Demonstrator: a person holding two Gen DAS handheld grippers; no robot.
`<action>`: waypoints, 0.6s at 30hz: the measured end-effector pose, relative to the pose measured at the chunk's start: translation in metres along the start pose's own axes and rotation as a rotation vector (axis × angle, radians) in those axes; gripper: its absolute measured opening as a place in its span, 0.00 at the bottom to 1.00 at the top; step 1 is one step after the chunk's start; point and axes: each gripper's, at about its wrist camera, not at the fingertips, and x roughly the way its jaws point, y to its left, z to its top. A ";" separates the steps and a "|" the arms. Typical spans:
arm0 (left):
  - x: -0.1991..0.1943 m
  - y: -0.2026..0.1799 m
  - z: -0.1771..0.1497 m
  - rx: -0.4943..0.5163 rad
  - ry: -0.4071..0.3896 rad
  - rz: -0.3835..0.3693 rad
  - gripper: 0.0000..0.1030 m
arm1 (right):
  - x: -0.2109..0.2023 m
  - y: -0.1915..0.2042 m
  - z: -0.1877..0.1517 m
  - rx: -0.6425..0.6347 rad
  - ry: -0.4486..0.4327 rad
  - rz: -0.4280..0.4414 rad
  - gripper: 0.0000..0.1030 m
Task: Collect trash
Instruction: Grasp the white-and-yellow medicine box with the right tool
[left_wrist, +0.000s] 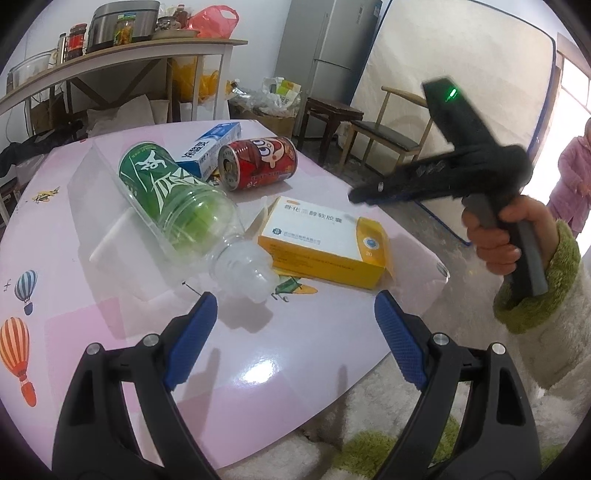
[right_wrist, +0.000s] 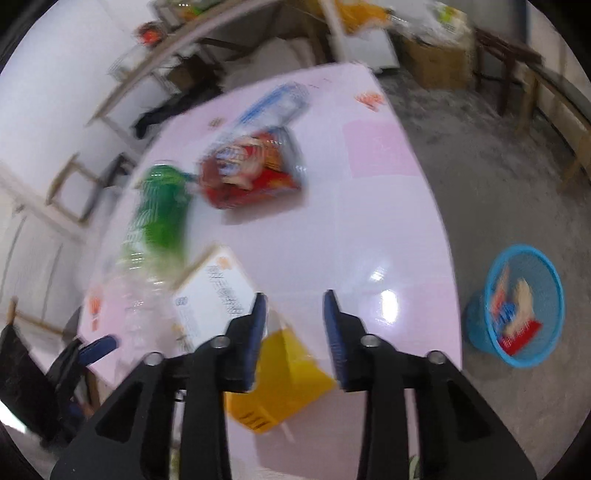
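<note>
Four pieces of trash, a bottle (left_wrist: 177, 206), can (left_wrist: 256, 162), toothpaste box (left_wrist: 208, 147) and pill box (left_wrist: 325, 240), lie on the table (left_wrist: 280, 354), so both the left gripper (left_wrist: 295, 325) and right gripper (right_wrist: 295, 321) hang empty with fingers apart, seemingly ready to grab one for the basket (right_wrist: 517, 306) on the floor.

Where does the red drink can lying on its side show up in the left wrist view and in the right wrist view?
Left wrist view: red drink can lies upper centre, behind the yellow and white medicine box.
Right wrist view: same can, blurred, sits upper centre left.
Shared landmark: the green-labelled clear plastic bottle beside it on the pink table.
</note>
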 end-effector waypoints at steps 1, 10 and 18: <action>0.000 0.000 -0.001 0.001 0.006 0.004 0.81 | 0.000 0.005 0.001 -0.033 0.001 0.011 0.62; -0.007 0.004 -0.010 -0.033 0.021 0.039 0.81 | 0.056 0.054 0.000 -0.365 0.188 -0.012 0.79; -0.010 0.004 -0.008 -0.014 0.022 0.054 0.81 | 0.049 0.043 -0.026 -0.267 0.172 -0.084 0.77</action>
